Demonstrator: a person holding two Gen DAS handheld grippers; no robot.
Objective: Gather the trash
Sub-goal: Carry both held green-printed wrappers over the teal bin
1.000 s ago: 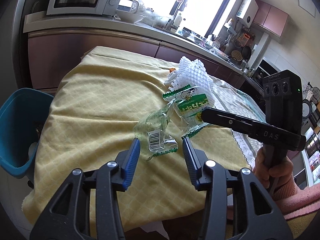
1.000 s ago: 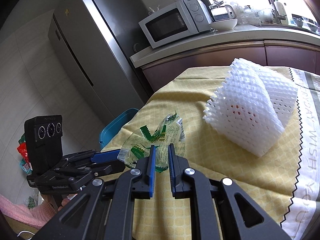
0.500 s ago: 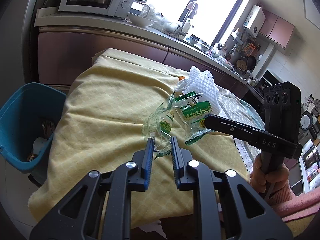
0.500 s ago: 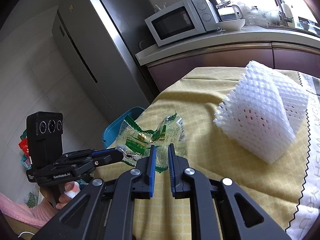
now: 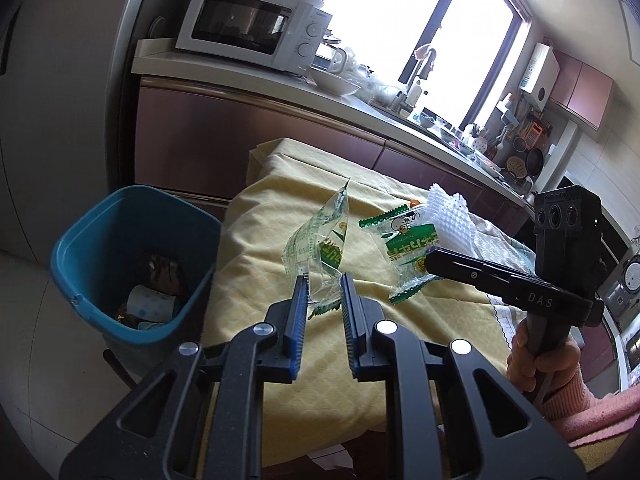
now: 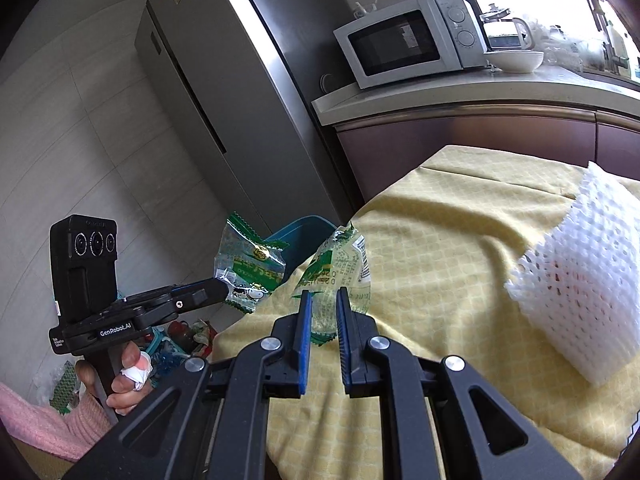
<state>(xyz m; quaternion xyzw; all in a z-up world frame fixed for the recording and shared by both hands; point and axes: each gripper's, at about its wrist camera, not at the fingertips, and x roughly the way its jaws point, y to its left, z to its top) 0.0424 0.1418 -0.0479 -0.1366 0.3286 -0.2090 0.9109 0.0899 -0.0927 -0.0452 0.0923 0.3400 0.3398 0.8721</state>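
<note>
Carry step: left hand-held gripper [image 5: 324, 286] and right hand-held gripper [image 6: 322, 304] each clamped snack wrapper [image 5: 316, 240]; next, release over blue bin [image 5: 132, 216] at left

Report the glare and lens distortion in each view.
Left wrist view: the window is blown out white, and the counter edge bows with fisheye curvature. Right wrist view: glare washes out the top right corner past the microwave, and the fridge leans and curves.

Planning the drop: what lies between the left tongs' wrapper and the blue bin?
Only the yellow tablecloth's draped edge; left wrist view shows nothing else between wrapper and bin.
</note>
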